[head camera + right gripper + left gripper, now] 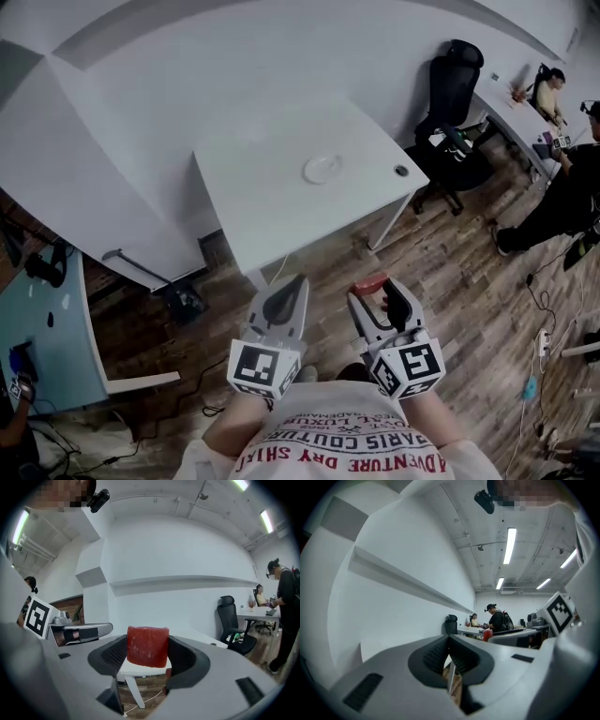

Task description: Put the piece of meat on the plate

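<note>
My right gripper [375,292] is shut on a red block of meat [147,646], which also shows as the red piece [369,283] between its tips in the head view. My left gripper [289,298] is shut with nothing between its jaws, held beside the right one above the wooden floor. The white plate [322,170] lies on the white table [253,197] ahead of both grippers, well apart from them. In the left gripper view the left gripper [450,660] shows jaws closed together.
A black office chair [452,89] stands right of the table. People stand and sit at a desk [511,112] at the far right. A small dark hole [401,171] is in the table's right corner. Cables and a light blue desk [42,328] lie at left.
</note>
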A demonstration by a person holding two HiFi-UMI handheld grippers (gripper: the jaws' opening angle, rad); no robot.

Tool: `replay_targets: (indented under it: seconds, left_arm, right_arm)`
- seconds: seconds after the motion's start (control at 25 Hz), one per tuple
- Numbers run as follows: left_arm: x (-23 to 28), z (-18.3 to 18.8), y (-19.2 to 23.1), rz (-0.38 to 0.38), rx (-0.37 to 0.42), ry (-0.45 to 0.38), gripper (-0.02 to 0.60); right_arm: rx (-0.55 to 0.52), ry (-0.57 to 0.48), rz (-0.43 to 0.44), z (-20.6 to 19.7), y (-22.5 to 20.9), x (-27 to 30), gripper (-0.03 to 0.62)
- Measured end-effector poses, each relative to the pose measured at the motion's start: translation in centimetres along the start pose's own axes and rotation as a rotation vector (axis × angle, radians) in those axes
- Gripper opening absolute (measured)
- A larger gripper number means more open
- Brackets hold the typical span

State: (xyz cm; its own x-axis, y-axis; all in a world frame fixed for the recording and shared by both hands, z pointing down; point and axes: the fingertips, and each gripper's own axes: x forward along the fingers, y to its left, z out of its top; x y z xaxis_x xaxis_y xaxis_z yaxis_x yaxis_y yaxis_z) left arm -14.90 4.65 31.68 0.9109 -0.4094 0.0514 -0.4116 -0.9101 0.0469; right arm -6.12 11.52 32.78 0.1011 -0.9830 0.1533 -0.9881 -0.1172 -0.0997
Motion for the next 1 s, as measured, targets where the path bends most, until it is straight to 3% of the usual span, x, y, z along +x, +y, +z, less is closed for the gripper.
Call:
replay_targets:
  seconds: [0.36, 1.0]
  left_arm:
    - [5.7, -1.3, 3.3, 0.036, -0.009, 0.018, 0.006]
    - [25.6, 1.2, 6.6, 0.284, -0.029, 0.002, 0.006]
  right_arm:
    - [0.034, 0.018, 0.021, -0.4, -4.4, 6.4, 0.275]
    - [0.016, 0.061, 0.245, 4.3, -21.1, 21.7, 0.275]
